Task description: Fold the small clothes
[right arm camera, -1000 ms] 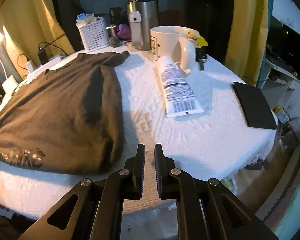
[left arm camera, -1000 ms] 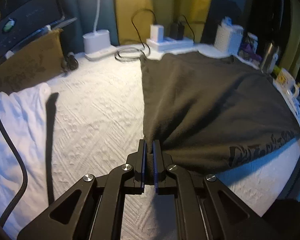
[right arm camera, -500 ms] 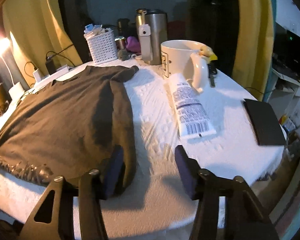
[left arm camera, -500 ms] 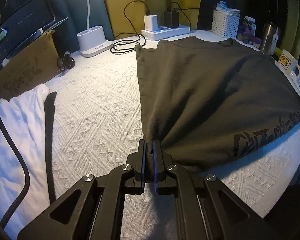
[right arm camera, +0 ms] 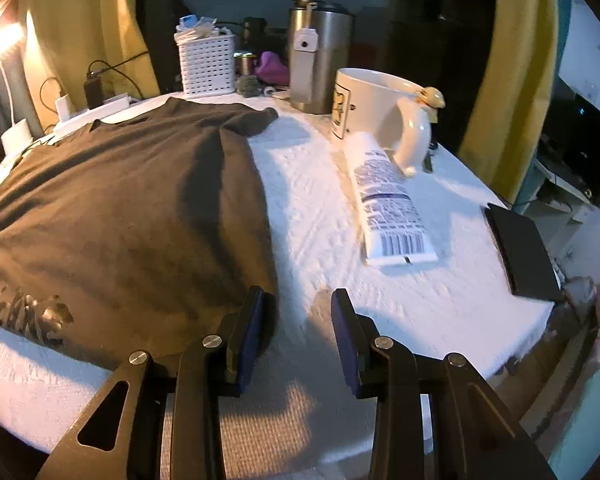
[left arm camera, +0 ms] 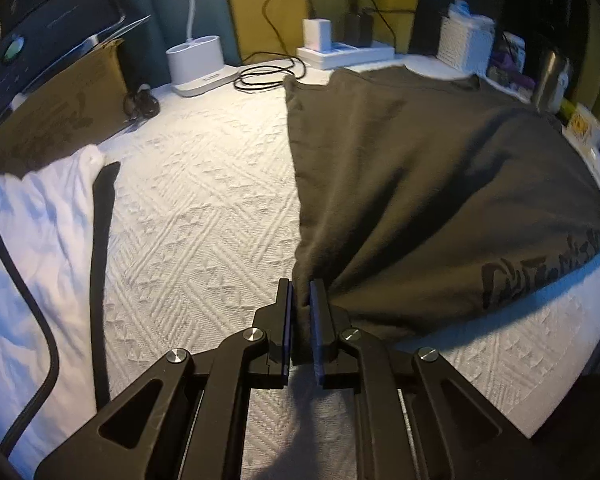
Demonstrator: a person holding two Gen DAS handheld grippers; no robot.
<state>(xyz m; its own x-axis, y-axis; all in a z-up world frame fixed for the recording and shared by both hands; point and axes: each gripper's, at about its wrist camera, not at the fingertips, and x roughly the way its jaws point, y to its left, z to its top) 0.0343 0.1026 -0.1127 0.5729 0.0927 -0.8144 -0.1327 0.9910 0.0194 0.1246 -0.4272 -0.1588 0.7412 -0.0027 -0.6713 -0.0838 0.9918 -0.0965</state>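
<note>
Garment: dark t-shirt [left arm camera: 420,184] lies spread flat on the white-covered worktop [left arm camera: 188,216], collar toward the far edge, printed hem toward the near edge.
Left gripper [left arm camera: 300,300]: fingers narrow, pinching the shirt's near-left hem corner; fabric bunches between the pads, and the fingers are easing open slightly.
Right gripper [right arm camera: 296,320]: fingers part-open and closing; left finger sits on the shirt's near-right hem corner, right finger over bare worktop. Fabric edge lies between them, not yet pinched.
Progress: early stage, by judgement. Shirt appears unfolded along its length; the sleeve near the far edge looks tucked or bunched, though a side fold cannot be confirmed.
Remaining: secure the right corner, carry the hem toward the collar, flatten, and fold again if required.
Obstacles: tube [right arm camera: 388,208] and mug [right arm camera: 376,108] lie beside the shirt toward the right edge; basket [right arm camera: 208,64] and tumbler [right arm camera: 320,56] stand at the far edge.
Other laundry: white cloth [left arm camera: 28,232] lies at the left edge.
</note>
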